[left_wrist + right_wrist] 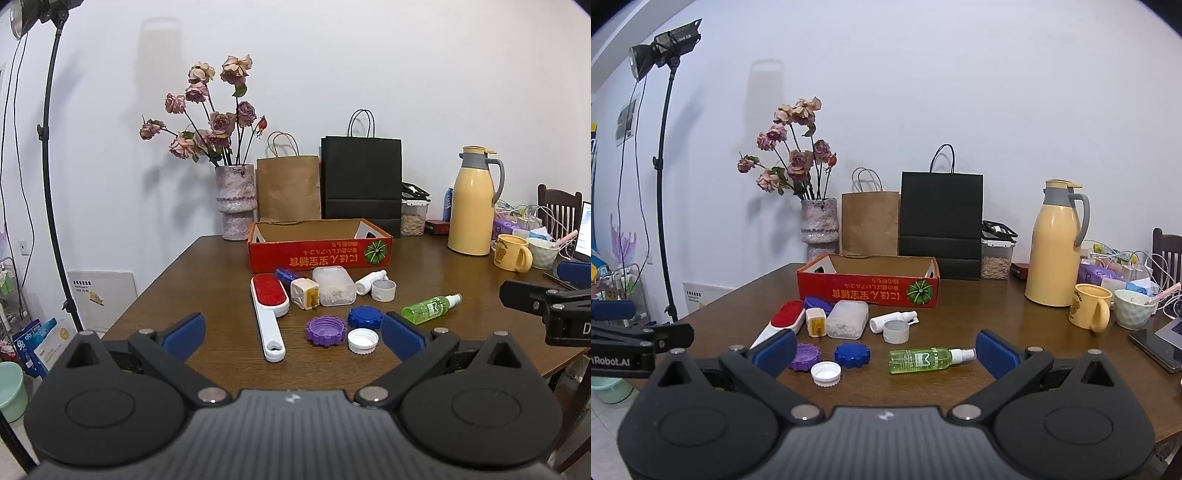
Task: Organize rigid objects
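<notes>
Nothing sits in the red cardboard box (319, 248) toward the far edge of the tabletop (207, 266) yet. Caps, bottles and a lint brush (269, 306) lie in front of it. Left claw (293, 328) and right claw (886, 350) hover wide open, empty.

The dark brown wooden table (177, 280) carries a red cardboard tray box (320, 246) near its centre. Toward the near edge lie a white lint brush with a red pad (269, 310), a translucent plastic container (333, 285), a purple ridged cap (325, 331), a blue ridged cap (364, 317), a white screw cap (362, 340) and a green spray bottle (430, 304). Along the far edge stand a mottled pink vase (236, 201), a brown paper bag (288, 186), a black paper bag (361, 181) and a cream thermos jug (472, 201).
</notes>
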{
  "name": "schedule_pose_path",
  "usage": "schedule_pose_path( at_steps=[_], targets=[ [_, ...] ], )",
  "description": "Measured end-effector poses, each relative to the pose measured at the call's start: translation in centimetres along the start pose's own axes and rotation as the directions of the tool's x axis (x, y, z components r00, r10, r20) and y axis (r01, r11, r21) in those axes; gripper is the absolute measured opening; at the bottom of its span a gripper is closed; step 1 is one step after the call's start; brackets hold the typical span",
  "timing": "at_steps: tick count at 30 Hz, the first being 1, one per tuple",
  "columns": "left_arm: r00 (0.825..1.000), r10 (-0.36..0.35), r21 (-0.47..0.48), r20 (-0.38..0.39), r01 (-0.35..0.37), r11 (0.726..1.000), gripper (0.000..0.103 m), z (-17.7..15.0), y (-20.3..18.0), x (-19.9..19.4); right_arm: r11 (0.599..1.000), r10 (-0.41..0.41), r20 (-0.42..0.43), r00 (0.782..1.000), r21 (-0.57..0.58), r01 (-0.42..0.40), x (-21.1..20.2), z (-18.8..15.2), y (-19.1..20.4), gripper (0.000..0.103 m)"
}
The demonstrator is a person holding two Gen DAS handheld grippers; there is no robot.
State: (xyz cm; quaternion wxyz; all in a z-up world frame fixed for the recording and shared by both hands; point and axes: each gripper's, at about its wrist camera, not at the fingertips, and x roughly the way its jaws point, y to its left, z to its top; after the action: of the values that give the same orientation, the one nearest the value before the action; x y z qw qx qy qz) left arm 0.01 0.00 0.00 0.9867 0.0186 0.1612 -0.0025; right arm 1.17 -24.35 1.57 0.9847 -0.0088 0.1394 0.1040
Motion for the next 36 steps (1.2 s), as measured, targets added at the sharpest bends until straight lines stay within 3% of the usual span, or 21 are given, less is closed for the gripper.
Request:
schedule_pose_path(
  at_steps=[36],
  targets=[
    [1.0,-0.004,-0.003,0.008,0.004,1.0,0.103,0.16,0.11,0.16,1.0,-0.002,0.005,1.0,-0.008,0.002,-0.16,-0.2,-0.02,0.103]
  ],
)
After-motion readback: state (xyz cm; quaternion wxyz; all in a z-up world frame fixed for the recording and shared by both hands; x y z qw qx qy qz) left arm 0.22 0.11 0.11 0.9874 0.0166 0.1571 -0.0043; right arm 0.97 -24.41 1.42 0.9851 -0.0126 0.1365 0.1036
